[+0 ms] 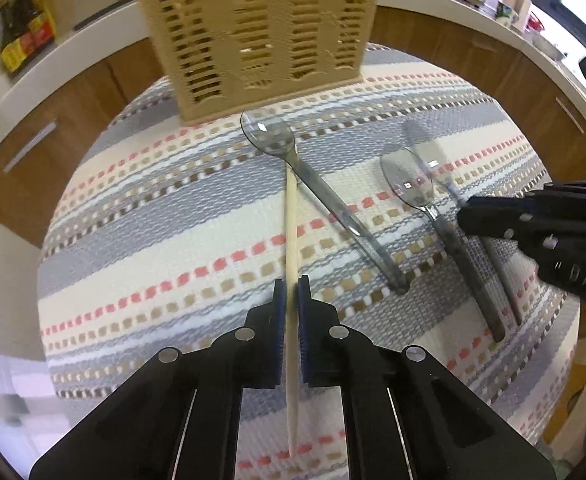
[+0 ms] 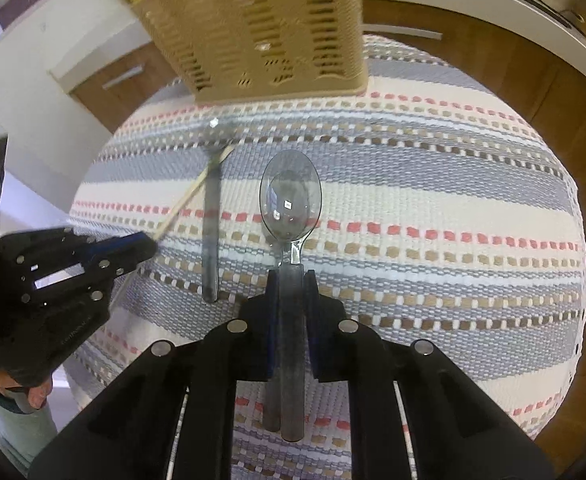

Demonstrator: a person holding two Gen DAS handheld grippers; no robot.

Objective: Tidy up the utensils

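A beige slotted utensil basket (image 1: 257, 32) stands at the table's far edge; it also shows in the right wrist view (image 2: 261, 28). My left gripper (image 1: 291, 292) is shut on a wooden chopstick (image 1: 291, 216) that points toward the basket. A grey plastic spoon (image 1: 325, 196) lies just right of it. My right gripper (image 2: 291, 280) is shut on the handles of two stacked grey spoons (image 2: 291, 200); it shows at the right of the left wrist view (image 1: 463, 216). In the right wrist view the left gripper (image 2: 151, 244) holds the chopstick (image 2: 191, 192) beside the lying spoon (image 2: 211, 232).
The striped woven tablecloth (image 1: 173, 220) covers a round table. Wooden cabinets (image 1: 33, 160) and a white counter (image 1: 53, 56) curve behind it, with bottles (image 1: 23, 36) at the far left and jars (image 1: 509, 4) at the far right.
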